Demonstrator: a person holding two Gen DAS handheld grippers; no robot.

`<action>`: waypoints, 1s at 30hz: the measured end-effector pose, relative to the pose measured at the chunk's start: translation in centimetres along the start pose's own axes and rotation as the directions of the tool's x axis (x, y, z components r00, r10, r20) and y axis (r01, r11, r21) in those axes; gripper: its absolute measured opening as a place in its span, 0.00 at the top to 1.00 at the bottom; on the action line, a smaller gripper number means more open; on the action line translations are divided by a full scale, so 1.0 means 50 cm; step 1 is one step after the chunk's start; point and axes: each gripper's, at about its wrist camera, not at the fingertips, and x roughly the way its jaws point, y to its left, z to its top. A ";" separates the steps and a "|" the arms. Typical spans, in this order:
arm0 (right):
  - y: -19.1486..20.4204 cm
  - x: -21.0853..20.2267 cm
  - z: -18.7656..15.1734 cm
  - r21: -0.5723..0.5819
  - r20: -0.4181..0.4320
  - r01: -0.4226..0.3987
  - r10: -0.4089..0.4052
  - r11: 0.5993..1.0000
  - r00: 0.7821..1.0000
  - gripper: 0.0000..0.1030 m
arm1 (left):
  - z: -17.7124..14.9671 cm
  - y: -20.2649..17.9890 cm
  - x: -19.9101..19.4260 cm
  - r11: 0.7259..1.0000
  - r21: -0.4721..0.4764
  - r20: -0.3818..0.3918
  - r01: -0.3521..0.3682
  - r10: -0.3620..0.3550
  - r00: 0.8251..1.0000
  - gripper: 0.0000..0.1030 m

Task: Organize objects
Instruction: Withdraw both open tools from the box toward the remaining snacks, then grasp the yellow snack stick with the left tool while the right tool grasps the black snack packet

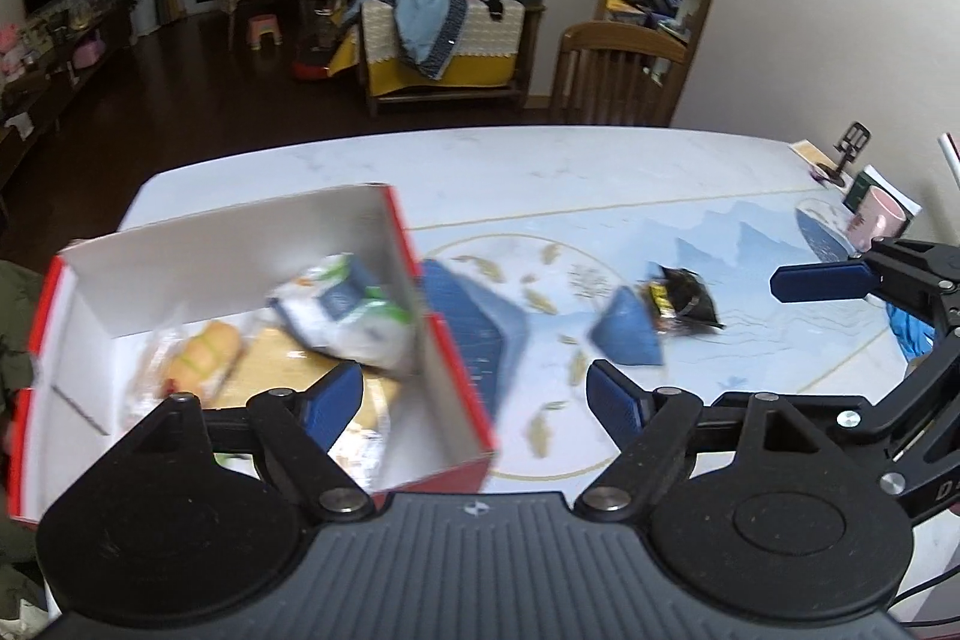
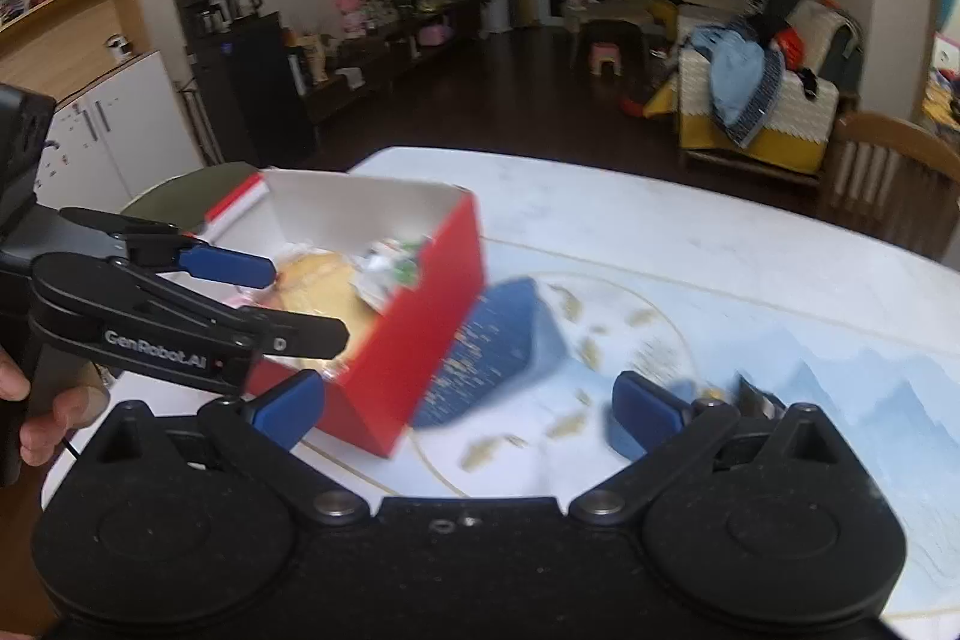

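A red box (image 1: 462, 370) with a white inside stands on the table's left part and holds several snack packets, among them a white-green packet (image 1: 342, 310) and a yellow one (image 1: 204, 352). My left gripper (image 1: 474, 403) hangs open over the box's right wall with nothing held. A speckled blue pack (image 1: 474, 328) lies against the box. Further right lie a small blue packet (image 1: 627, 334) and a dark packet (image 1: 684, 307). My right gripper (image 2: 468, 415) is open and empty above the blue pack (image 2: 498, 346), beside the box (image 2: 420, 316). The left gripper (image 2: 306, 301) hovers over the box.
A pink mug (image 1: 879, 220) and a black phone stand (image 1: 846, 154) sit at the table's far right. A wooden chair (image 1: 618, 70) stands behind the table's far edge. A blue finger (image 1: 822, 280) of my right gripper reaches in from the right. A hand (image 2: 36, 418) holds the left gripper.
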 end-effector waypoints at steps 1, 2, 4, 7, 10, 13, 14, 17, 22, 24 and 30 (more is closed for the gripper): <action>-0.014 -0.001 -0.007 0.007 -0.005 0.011 -0.011 1.000 1.000 0.01 | 0.001 -0.014 0.007 1.000 0.007 -0.006 0.005 -0.005 1.000 0.20; -0.027 -0.002 -0.013 0.014 -0.013 0.019 -0.019 1.000 1.000 0.01 | 0.002 -0.028 0.015 1.000 0.013 -0.011 0.013 -0.013 1.000 0.20; -0.059 -0.007 -0.024 0.036 -0.024 0.036 -0.035 0.999 0.999 0.01 | 0.002 -0.055 0.030 0.999 0.026 -0.018 0.030 -0.029 0.999 0.17; -0.109 -0.014 -0.041 0.096 -0.041 0.059 -0.055 0.994 0.998 0.01 | 0.004 -0.097 0.055 0.997 0.054 -0.029 0.049 -0.047 0.998 0.16; -0.159 -0.022 -0.056 0.145 -0.054 0.096 -0.089 0.985 0.995 0.01 | 0.003 -0.136 0.088 0.995 0.080 -0.047 0.064 -0.060 0.997 0.16; -0.211 -0.022 -0.069 0.190 -0.065 0.145 -0.135 0.971 0.989 0.01 | 0.006 -0.169 0.126 0.992 0.092 -0.062 0.081 -0.076 0.995 0.16; -0.229 -0.020 -0.072 0.208 -0.071 0.158 -0.146 0.965 0.987 0.01 | 0.007 -0.181 0.140 0.992 0.096 -0.068 0.083 -0.077 0.995 0.14; -0.276 -0.005 -0.079 0.264 -0.098 0.189 -0.169 0.946 0.981 0.02 | 0.013 -0.214 0.181 0.991 0.110 -0.077 0.076 -0.068 0.995 0.02; -0.329 0.032 -0.081 0.336 -0.140 0.216 -0.179 0.917 0.974 0.04 | 0.027 -0.260 0.249 0.988 0.144 -0.093 0.063 -0.050 0.994 0.02; -0.348 0.049 -0.080 0.366 -0.152 0.219 -0.175 0.904 0.973 0.04 | 0.034 -0.271 0.275 0.987 0.152 -0.096 0.047 -0.033 0.995 0.02; -0.385 0.104 -0.060 0.432 -0.185 0.227 -0.160 0.873 0.970 0.08 | 0.062 -0.275 0.348 0.989 0.145 -0.116 0.019 -0.002 0.993 0.02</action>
